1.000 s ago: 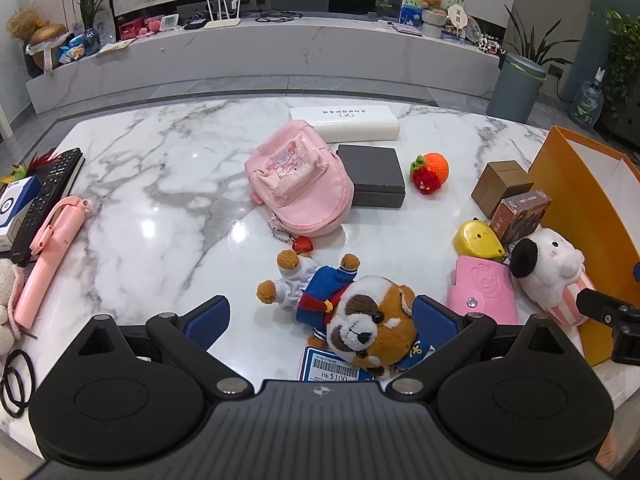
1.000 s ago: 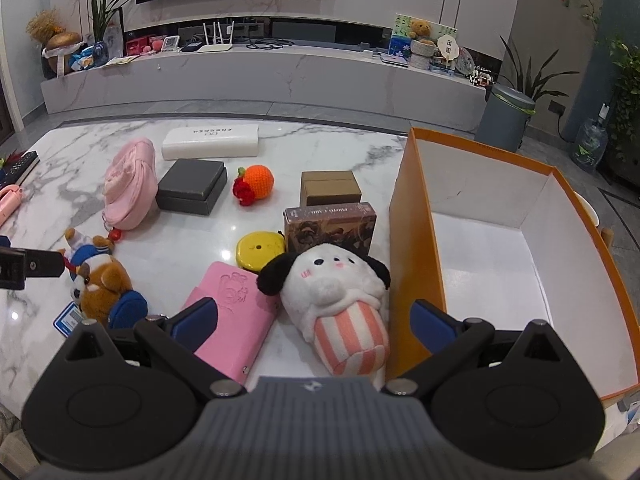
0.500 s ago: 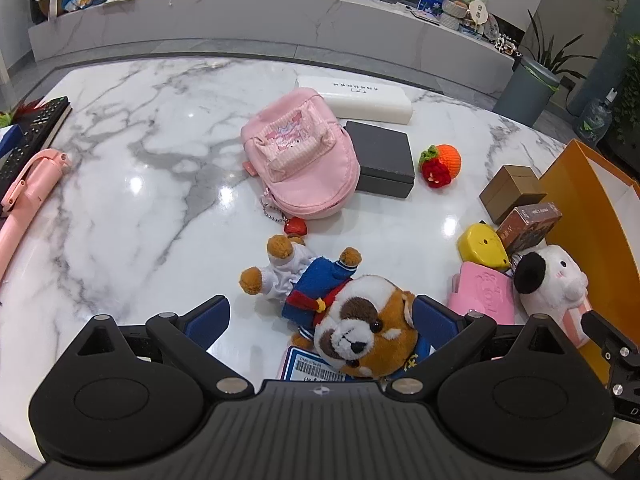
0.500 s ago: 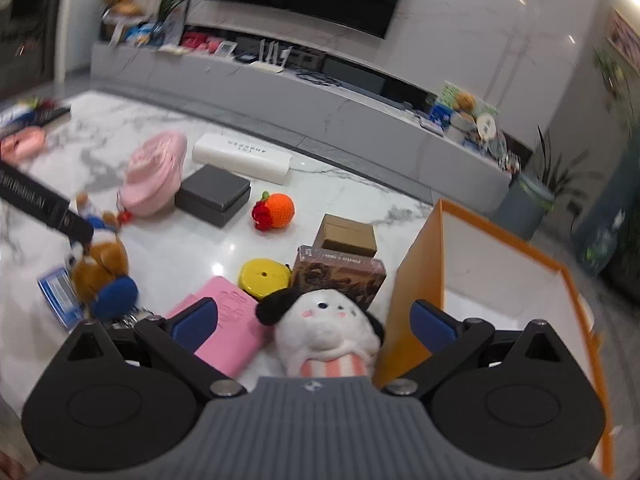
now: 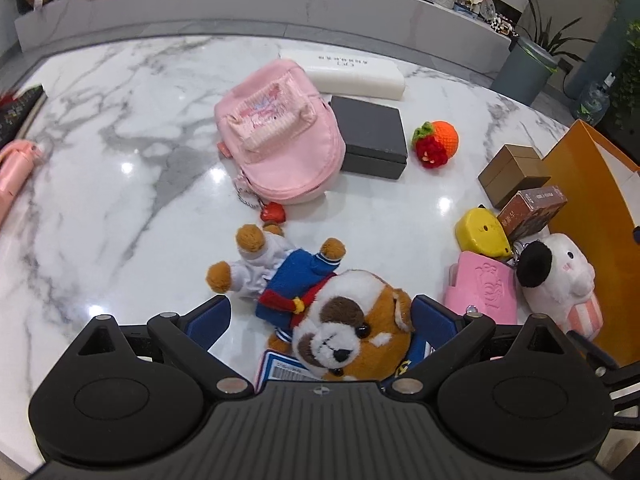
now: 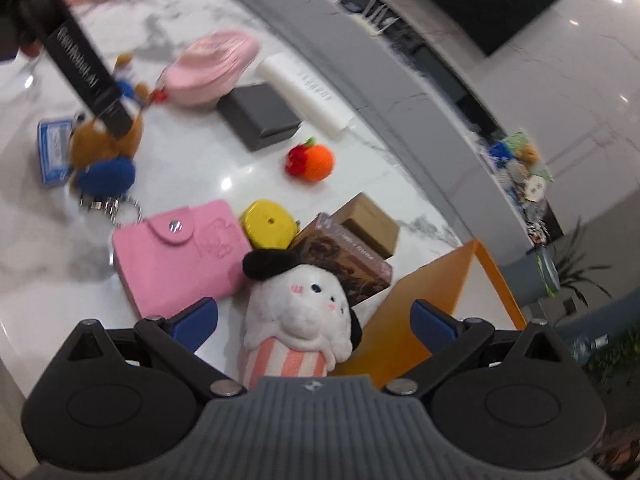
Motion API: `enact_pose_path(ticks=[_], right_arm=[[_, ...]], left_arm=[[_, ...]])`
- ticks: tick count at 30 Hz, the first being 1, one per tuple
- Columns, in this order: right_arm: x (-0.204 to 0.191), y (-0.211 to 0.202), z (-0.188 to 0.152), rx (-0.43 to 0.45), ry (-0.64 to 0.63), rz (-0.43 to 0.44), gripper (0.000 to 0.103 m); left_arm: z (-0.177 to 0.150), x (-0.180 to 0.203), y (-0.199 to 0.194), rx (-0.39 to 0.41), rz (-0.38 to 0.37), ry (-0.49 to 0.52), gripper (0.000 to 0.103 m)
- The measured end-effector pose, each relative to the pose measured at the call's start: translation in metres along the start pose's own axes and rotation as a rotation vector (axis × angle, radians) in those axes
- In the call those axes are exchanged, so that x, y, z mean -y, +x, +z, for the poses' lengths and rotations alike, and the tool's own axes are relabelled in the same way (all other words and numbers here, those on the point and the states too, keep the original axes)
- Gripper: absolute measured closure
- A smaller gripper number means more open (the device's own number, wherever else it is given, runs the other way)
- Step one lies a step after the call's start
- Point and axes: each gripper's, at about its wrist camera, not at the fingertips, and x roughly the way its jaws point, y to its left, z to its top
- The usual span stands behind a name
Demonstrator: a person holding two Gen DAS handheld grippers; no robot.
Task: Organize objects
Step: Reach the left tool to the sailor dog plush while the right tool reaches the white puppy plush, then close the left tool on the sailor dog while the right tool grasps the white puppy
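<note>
**Toys and boxes spread on marble table, both grippers spread wide**

Marble table (image 5: 120, 168) fills the room's centre. Orange box (image 5: 592, 184) stands open at its right edge. Pink backpack (image 5: 280, 136) lies mid-table, touching dark grey box (image 5: 372, 136), w/ white long box (image 5: 352, 74) behind. Brown dog plush (image 5: 348, 332) in blue sailor outfit lies face-up between fingers of left gripper (image 5: 320, 320), jaws wide, not gripping. White plush (image 6: 300, 316) w/ black ears & striped base sits between fingers of right gripper (image 6: 314, 316), also wide, just beside orange box wall. Pink wallet (image 6: 176, 256) lies beside it, near yellow case (image 6: 268, 228). Crochet orange (image 5: 438, 144) sits apart.
</note>
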Motion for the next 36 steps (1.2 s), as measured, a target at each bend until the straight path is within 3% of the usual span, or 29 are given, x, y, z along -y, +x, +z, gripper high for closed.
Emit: enact_pose_path(ticks=[10, 25, 31, 34, 36], right_arm=[[-0.015, 0.033, 0.009, -0.146, -0.185, 0.030, 0.001], [-0.020, 0.070, 0.007, -0.289, -0.214, 0.093, 0.003], [-0.016, 0.072, 0.007, -0.291, -0.208, 0.117, 0.009], [-0.012, 0.073, 0.007, -0.298, -0.179, 0.134, 0.010], [-0.010, 0.073, 0.007, -0.296, -0.164, 0.143, 0.016]], left_arm=[[0.002, -0.007, 0.012, -0.037, -0.052, -0.047, 0.000], [-0.002, -0.002, 0.016, -0.031, -0.071, 0.003, 0.000], [-0.006, -0.002, 0.017, -0.031, -0.117, 0.003, 0.012], [-0.008, -0.001, 0.016, -0.029, -0.124, 0.010, 0.012], [-0.009, -0.002, 0.017, -0.028, -0.127, 0.008, 0.012]])
